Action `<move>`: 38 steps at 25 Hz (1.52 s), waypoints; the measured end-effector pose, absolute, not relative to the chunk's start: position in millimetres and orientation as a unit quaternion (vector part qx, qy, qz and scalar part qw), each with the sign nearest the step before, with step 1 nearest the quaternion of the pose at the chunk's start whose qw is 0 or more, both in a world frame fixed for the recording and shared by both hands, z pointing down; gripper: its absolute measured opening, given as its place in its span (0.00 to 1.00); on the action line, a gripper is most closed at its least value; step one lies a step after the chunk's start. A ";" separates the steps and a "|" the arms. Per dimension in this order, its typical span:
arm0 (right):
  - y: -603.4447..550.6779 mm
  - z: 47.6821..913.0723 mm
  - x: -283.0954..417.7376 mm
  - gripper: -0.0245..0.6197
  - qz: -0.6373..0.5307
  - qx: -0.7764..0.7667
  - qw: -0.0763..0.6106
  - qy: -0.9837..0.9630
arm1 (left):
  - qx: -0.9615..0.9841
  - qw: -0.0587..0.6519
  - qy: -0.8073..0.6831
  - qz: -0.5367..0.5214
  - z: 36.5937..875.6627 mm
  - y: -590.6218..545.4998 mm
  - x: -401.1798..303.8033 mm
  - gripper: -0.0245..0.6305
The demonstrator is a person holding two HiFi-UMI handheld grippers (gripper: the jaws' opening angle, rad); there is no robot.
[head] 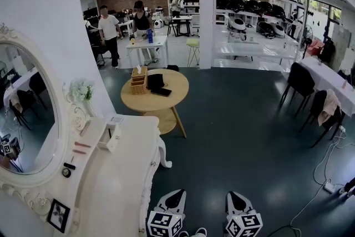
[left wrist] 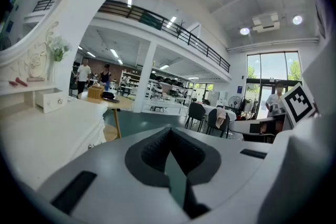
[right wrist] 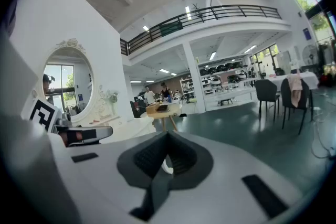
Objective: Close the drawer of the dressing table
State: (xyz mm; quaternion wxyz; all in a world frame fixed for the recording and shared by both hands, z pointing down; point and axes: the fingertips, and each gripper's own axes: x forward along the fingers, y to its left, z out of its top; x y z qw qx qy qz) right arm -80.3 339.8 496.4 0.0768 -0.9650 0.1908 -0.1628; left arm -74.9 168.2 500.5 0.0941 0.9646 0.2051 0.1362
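A dark floor (head: 238, 136) fills most of the head view, and a white dressing table (head: 119, 186) stands along its left side against the wall. An oval mirror (head: 28, 114) in a carved white frame rises from the back of the dressing table. Beyond the dressing table stands a round wooden table (head: 147, 101) that carries a wooden box and a black item. At the bottom edge of the head view the left gripper (head: 175, 194) and the right gripper (head: 235, 195) are side by side over the floor, just off the dressing table's front corner. In each gripper's own view the jaws are pressed together with nothing between them. The small drawer (head: 109, 139) sits under the raised shelf at the foot of the mirror and is pulled partway out over the tabletop, well apart from both grippers. The left gripper view shows its knobbed front at far left. A small photo frame (head: 58, 215) leans near the mirror's lower rim
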 end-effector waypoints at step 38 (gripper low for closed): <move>384.5 498.5 -41.5 0.37 -0.147 -0.962 0.079 0.218 | 0.971 0.066 0.184 0.141 503.1 210.3 -39.5 0.04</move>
